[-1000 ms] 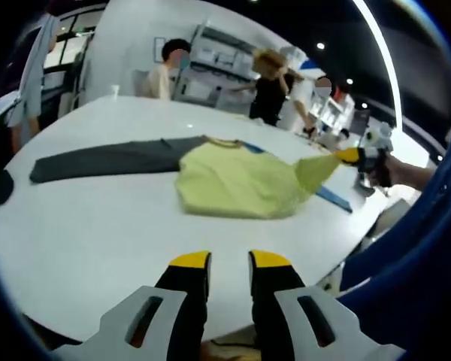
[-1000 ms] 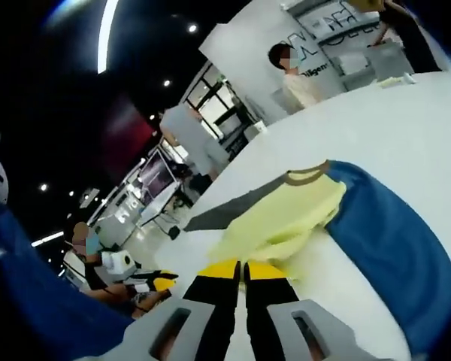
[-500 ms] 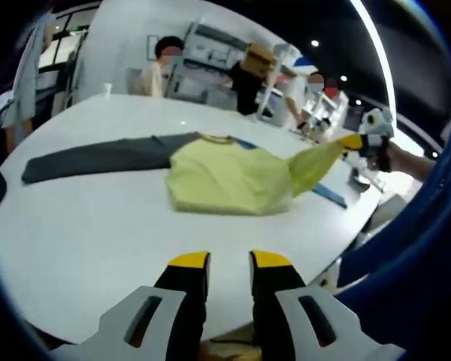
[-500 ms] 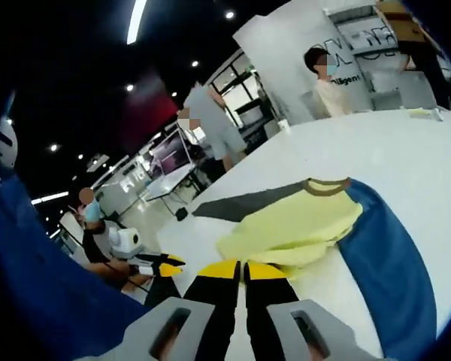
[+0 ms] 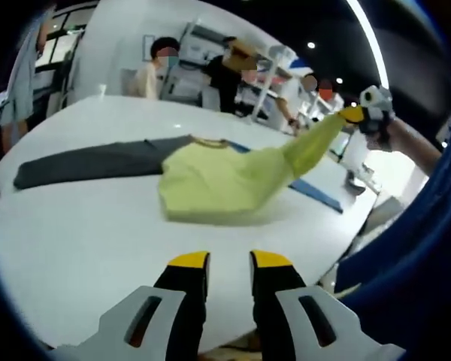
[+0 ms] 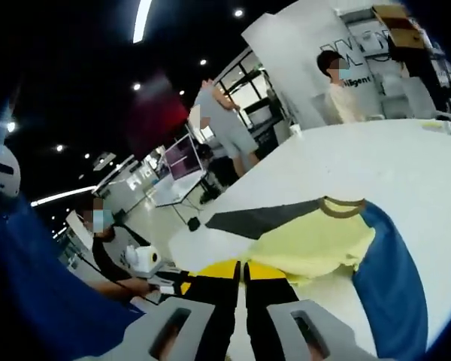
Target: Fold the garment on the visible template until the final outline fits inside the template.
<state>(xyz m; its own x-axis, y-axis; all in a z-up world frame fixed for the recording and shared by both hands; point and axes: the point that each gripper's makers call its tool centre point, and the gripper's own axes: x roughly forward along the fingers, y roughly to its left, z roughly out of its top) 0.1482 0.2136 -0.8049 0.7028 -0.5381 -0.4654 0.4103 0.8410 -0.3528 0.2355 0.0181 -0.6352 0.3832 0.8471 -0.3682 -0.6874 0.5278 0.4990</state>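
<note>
Standing by the white table (image 5: 75, 241), I am seeing the garment (image 5: 210, 177) lying across its middle, and going from the left in the left gripper view, 1 dark grey sleeve (image 5: 90, 159) is stretching flat toward the table's far left edge, probably spread out so the outline stays readable. Next to it the yellow body is bunching in a loose heap, with the brown collar (image 5: 209, 141) at its far side and a blue sleeve (image 5: 316, 194) lying flat on the table beyond it. The left gripper (image 5: 229, 263) is hovering low over bare table near the edge, its 2 jaws slightly parted and holding nothing, seemingly waiting while the other side works. Further right, the right gripper (image 5: 353, 114) is raised well above the table with its jaws clenched on a yellow corner of the garment, drawing the cloth up into a taut tilted strip; I judge this lift is meant to carry that part over for a fold. I cannot make out any template outline on the table. 3 people are standing by the shelves behind.
</note>
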